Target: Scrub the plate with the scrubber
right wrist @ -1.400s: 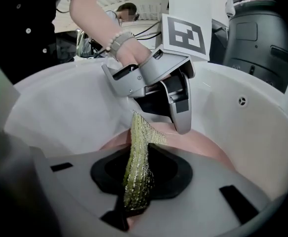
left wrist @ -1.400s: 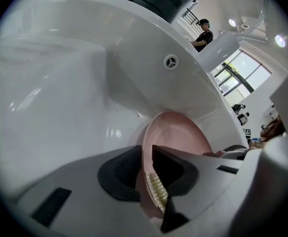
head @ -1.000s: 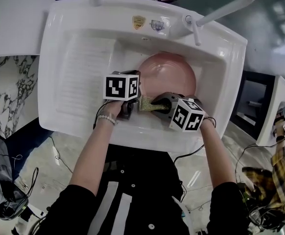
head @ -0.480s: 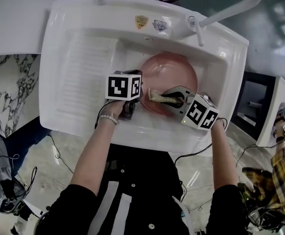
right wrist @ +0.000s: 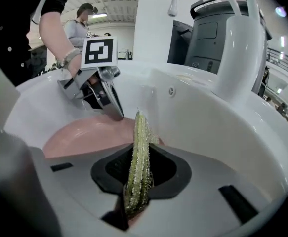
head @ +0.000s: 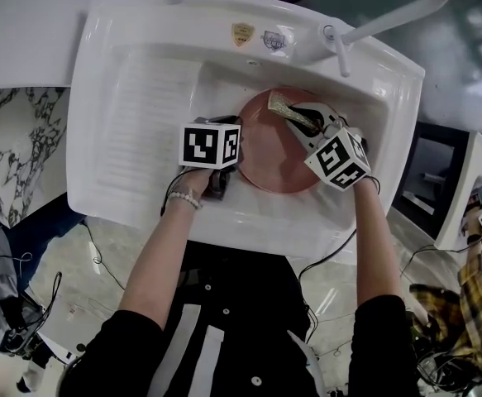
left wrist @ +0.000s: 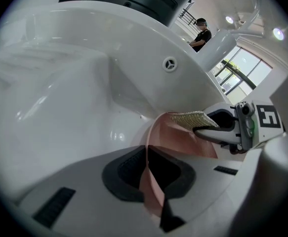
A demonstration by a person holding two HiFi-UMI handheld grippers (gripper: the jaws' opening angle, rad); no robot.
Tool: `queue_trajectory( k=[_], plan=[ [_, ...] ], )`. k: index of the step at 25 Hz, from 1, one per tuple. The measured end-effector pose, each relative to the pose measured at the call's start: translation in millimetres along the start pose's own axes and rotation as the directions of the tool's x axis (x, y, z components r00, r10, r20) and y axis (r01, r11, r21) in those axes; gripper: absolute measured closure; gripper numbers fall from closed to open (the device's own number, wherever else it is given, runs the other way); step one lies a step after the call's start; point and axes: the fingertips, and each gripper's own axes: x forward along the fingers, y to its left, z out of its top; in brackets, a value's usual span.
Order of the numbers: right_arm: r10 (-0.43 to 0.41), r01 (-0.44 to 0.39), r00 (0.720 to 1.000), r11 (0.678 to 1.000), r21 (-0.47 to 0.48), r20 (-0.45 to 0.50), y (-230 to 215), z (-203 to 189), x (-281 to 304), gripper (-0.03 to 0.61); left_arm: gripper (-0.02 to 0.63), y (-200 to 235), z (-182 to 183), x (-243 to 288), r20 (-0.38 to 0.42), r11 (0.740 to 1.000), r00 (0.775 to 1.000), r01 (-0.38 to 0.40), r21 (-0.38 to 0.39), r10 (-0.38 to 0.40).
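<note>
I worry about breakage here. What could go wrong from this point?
The left hand-held gripper pinches the plate only at its thin rim, so scrubbing pressure might twist the plate loose and knock it against the sink. The scrubber, clamped in the right hand-held gripper, sits at the plate's far edge; a stroke outward could carry it off the plate onto the sink wall.

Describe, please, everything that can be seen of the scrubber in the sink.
The scrubber is a thin, flat pad, yellowish green, with a coarse, glittering surface. The right gripper is shut on one end; the free end sticks out past the jaws. It reaches the far rim of the pink plate; whether it presses there is unclear.
</note>
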Motion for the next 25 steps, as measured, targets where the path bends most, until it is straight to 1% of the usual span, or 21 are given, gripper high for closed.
queue_trajectory(
  k=[1,3,5,9,12,15,20,22,25],
  plan=[
    [-0.006,0.006,1.000,1.000,-0.013,-0.014,-2,-3,4,0.506,0.597,0,0,0,0.001,1.000,1.000,0.000,0.001,0.000],
    [0.013,-0.013,0.999,1.000,-0.026,-0.037,2,-9,12,0.506,0.597,1,0,0,0.001,1.000,1.000,-0.002,-0.001,0.002],
    [0.036,-0.037,0.998,0.999,-0.019,-0.046,11,-15,18,0.505,0.597,1,-1,0,0.002,1.000,1.000,-0.002,-0.003,0.002],
    [0.050,-0.049,0.998,0.999,0.013,-0.048,23,-19,22,0.505,0.597,1,0,0,0.007,1.000,1.000,-0.003,0.000,0.003],
    [0.092,-0.090,0.995,0.995,0.047,-0.026,34,-16,20,0.505,0.597,1,-1,0,0.008,1.000,1.000,-0.003,-0.001,0.003],
    [0.153,-0.152,0.988,0.987,0.055,-0.005,52,-13,16,0.505,0.597,1,-1,-1,0.007,1.000,1.000,-0.003,-0.003,0.003],
    [0.279,-0.281,0.960,0.955,0.100,0.036,88,-7,7,0.499,0.597,1,-1,0,0.006,1.000,1.000,-0.004,-0.005,0.004],
    [0.329,-0.332,0.943,0.937,0.106,0.043,100,-6,4,0.499,0.597,2,0,0,0.007,1.000,1.000,-0.003,-0.005,0.003],
    [0.409,-0.412,0.911,0.902,0.132,0.046,116,-2,-2,0.499,0.597,2,0,0,0.006,1.000,1.000,-0.003,-0.005,0.003]
  ],
)
